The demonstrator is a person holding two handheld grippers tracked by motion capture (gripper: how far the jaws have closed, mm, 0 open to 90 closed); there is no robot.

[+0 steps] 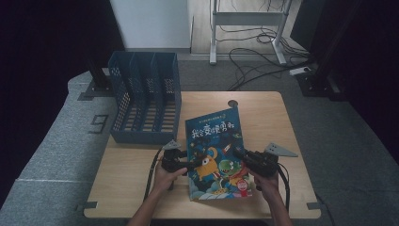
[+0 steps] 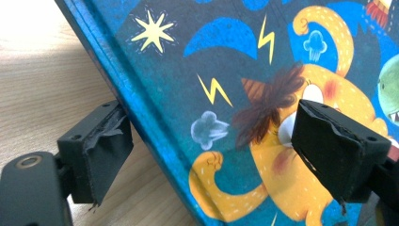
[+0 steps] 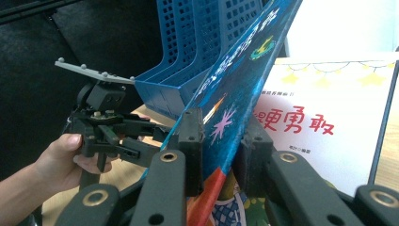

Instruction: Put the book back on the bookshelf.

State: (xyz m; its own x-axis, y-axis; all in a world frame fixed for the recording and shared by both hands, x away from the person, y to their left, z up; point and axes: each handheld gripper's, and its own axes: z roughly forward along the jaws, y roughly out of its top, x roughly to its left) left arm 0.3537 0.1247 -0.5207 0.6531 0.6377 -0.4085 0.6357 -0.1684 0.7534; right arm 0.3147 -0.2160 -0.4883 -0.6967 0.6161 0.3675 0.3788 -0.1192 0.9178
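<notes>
My right gripper [image 3: 221,155] has its jaws clamped on the book [image 1: 216,155] cover mid-frame, left gripper [image 2: 211,155] jaws wide open around its edge.

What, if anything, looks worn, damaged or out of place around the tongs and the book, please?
The black padding on the left tongs is torn: it is ragged and peeling on both pads, seen in the left gripper view. The book has its cover lifted by the right tongs, showing the title page. The blue file rack looks normal.
</notes>
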